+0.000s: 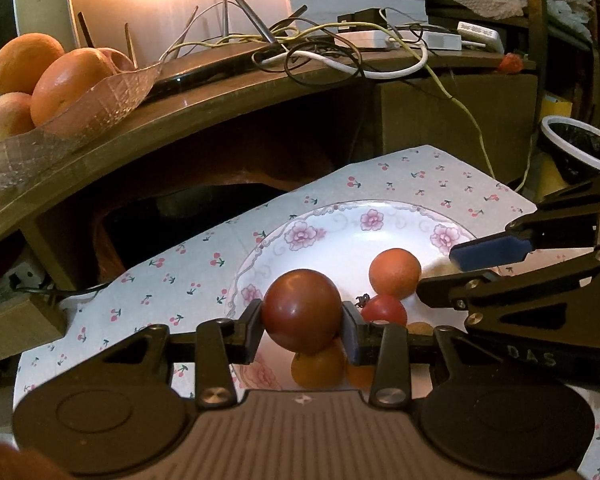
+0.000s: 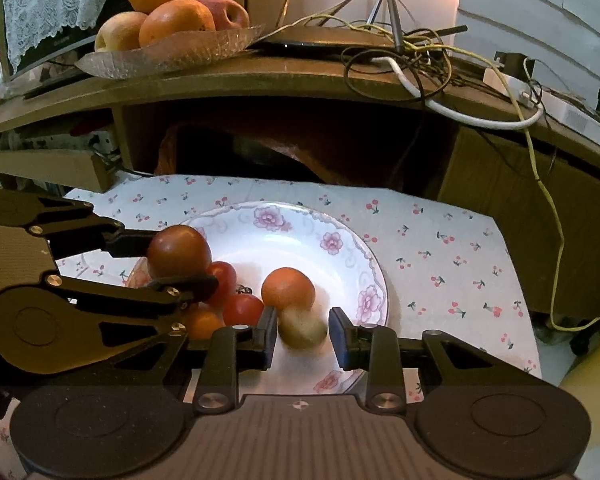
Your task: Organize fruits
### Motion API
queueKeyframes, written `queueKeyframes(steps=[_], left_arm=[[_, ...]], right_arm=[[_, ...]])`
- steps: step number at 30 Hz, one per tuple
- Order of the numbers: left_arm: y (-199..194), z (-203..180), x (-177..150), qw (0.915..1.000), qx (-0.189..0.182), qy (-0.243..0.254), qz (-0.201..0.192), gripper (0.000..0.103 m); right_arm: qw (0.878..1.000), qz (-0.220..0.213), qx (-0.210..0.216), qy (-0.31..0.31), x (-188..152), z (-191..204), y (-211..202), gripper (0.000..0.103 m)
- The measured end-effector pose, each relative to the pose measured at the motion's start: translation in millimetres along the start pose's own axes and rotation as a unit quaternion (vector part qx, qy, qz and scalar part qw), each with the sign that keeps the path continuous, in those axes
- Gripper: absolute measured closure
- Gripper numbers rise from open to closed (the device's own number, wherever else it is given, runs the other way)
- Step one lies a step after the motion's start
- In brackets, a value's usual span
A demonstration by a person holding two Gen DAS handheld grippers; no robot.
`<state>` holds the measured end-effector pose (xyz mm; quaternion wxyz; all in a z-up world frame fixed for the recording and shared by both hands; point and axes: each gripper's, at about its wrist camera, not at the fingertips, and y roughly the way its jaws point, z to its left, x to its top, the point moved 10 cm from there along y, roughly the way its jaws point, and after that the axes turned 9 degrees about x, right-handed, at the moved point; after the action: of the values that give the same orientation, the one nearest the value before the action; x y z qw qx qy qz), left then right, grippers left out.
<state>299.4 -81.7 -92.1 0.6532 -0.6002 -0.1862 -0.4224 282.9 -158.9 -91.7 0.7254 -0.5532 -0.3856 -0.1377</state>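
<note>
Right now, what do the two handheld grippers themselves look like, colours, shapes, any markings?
Both match: the left gripper and right gripper have black linkage arms with silver screw heads, two round black discs flanking a ribbed grey centre plate with a small cross mark, and dark blue finger pads. The right gripper's arm carries faint lettering. No sleeves or cables show.

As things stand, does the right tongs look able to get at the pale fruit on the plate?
Probably yes: the right tongs are open with the pale fruit already between the fingers, and nothing blocks them. An orange fruit sits close behind.
</note>
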Motion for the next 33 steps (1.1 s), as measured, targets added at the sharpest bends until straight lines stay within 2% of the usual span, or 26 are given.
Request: queueKeyframes(steps=[5, 11, 20, 28, 33], left_arm=[[1.7, -1.1, 3.1, 0.9996, -0.02, -0.019, 0.002, 0.058], [3.8, -5.3, 10.4, 0.9995, -0.024, -0.022, -0.003, 0.056], [5.3, 1.8, 21.4, 0.9996, -0.013, -0.021, -0.011, 0.053], [-8.8, 18.7, 32.8, 0.9993, 0.004, -0.031, -0.022, 0.047], [-27.0, 31.1, 25.8, 0.9986, 0.019, -0.047, -0.015, 0.045]], right_arm=[[1.0, -0.007, -0.002, 0.011, 1.9, -5.5, -4.1, 0.069], [0.999, -0.012, -0.007, 0.037, 1.3, -16.4, -7.6, 0.064], [0.999, -0.017, -0.012, 0.036, 2.7, -16.0, -10.6, 0.063], [0.999, -0.027, -0.01, 0.036, 6.2, -16.1, -19.5, 0.062], [0.999, -0.029, -0.01, 0.038, 5.7, -15.1, -27.0, 0.062]])
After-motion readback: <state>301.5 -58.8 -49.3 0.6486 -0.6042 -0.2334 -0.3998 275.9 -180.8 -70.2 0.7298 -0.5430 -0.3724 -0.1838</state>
